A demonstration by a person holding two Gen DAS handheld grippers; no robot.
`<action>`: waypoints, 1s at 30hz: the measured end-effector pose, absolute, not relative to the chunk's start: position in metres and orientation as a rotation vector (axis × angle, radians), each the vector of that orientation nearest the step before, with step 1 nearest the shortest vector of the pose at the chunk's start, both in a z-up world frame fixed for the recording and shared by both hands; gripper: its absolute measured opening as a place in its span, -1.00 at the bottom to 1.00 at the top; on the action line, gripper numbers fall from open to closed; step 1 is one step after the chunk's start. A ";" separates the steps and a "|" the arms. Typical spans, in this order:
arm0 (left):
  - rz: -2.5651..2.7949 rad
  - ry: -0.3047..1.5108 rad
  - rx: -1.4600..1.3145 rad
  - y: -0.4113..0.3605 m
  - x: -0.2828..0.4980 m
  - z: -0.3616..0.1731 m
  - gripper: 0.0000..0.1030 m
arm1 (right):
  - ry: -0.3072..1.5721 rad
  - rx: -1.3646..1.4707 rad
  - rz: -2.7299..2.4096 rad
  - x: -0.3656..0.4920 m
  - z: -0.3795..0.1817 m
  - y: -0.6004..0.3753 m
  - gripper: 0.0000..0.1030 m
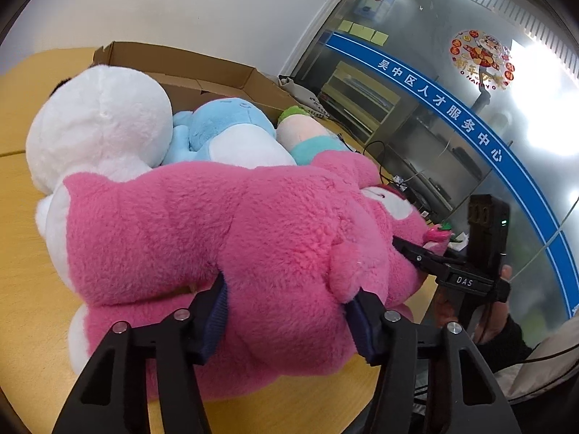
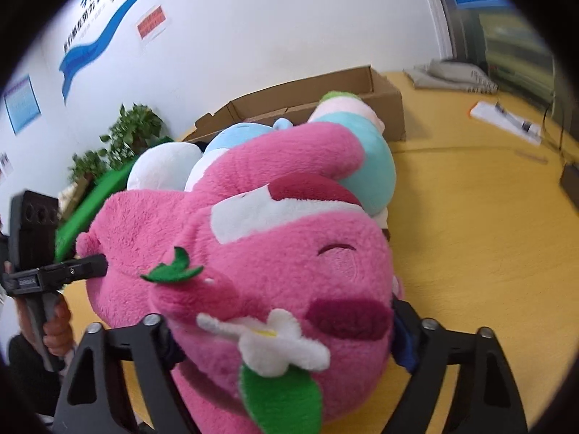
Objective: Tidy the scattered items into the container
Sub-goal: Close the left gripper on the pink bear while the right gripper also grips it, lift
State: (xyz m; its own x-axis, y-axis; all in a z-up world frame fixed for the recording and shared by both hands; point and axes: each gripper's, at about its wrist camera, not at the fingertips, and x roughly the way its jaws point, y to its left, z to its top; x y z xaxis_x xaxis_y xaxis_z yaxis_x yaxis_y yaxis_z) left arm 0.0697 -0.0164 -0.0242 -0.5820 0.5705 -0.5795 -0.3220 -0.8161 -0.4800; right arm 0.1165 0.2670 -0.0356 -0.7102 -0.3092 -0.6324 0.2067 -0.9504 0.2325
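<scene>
Both hand-held grippers — left hand-held gripper [image 1: 289,300], right hand-held gripper [image 2: 286,329] — around pink plush bear [image 1: 235,224]

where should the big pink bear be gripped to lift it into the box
Take the pink bear at both ends, as now: left gripper across its soft lower body from the near side, right gripper around its head. It is long and floppy, so one grip would let it sag short of the cardboard box.
</scene>
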 end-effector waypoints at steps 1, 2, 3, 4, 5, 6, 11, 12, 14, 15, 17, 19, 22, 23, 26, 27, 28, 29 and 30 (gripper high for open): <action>2.382 -0.437 -1.033 -0.016 0.072 -0.022 0.11 | -0.156 1.014 -2.687 0.119 -0.030 0.260 0.50; 2.390 -0.431 -1.033 -0.017 0.074 -0.020 0.07 | -0.103 1.004 -2.707 0.122 -0.024 0.253 0.48; 2.400 -0.424 -1.031 -0.017 0.077 -0.015 0.04 | -0.066 0.994 -2.722 0.124 -0.019 0.248 0.46; 2.407 -0.420 -1.030 -0.019 0.079 -0.012 0.03 | -0.048 0.984 -2.731 0.124 -0.014 0.244 0.44; 2.414 -0.420 -1.025 -0.021 0.081 -0.007 0.03 | -0.040 0.974 -2.735 0.125 -0.007 0.240 0.43; 2.419 -0.427 -1.017 -0.024 0.082 -0.001 0.03 | -0.038 0.964 -2.737 0.124 -0.002 0.238 0.43; 2.480 -0.415 -0.927 -0.037 0.083 0.040 0.03 | -0.048 0.879 -2.735 0.117 0.031 0.229 0.42; 2.496 -0.406 -0.898 -0.040 0.079 0.053 0.03 | -0.056 0.857 -2.734 0.114 0.038 0.228 0.42; 2.522 -0.375 -0.854 -0.043 0.068 0.074 0.03 | -0.072 0.814 -2.737 0.105 0.052 0.228 0.42; 2.533 -0.355 -0.831 -0.044 0.060 0.084 0.03 | -0.075 0.790 -2.741 0.100 0.060 0.228 0.42; 2.550 -0.322 -0.790 -0.046 0.044 0.103 0.03 | -0.076 0.731 -2.753 0.082 0.080 0.229 0.41; 2.561 -0.287 -0.743 -0.048 0.020 0.124 0.03 | -0.071 0.677 -2.768 0.063 0.099 0.231 0.42; 2.568 -0.243 -0.683 -0.052 -0.027 0.154 0.03 | -0.060 0.583 -2.798 0.027 0.131 0.237 0.42; 2.569 -0.236 -0.667 -0.053 -0.044 0.164 0.03 | -0.070 0.555 -2.811 0.014 0.139 0.240 0.42; 2.573 -0.217 -0.636 -0.057 -0.093 0.186 0.03 | -0.108 0.531 -2.820 -0.032 0.164 0.251 0.42; 2.575 -0.215 -0.636 -0.059 -0.114 0.192 0.03 | -0.122 0.546 -2.818 -0.052 0.170 0.254 0.42; 2.577 -0.213 -0.641 -0.062 -0.133 0.196 0.03 | -0.132 0.541 -2.818 -0.070 0.175 0.256 0.42; 2.579 -0.212 -0.650 -0.064 -0.152 0.199 0.03 | -0.142 0.537 -2.821 -0.090 0.178 0.258 0.42; 2.582 -0.211 -0.665 -0.068 -0.175 0.201 0.03 | -0.150 0.538 -2.822 -0.110 0.180 0.260 0.42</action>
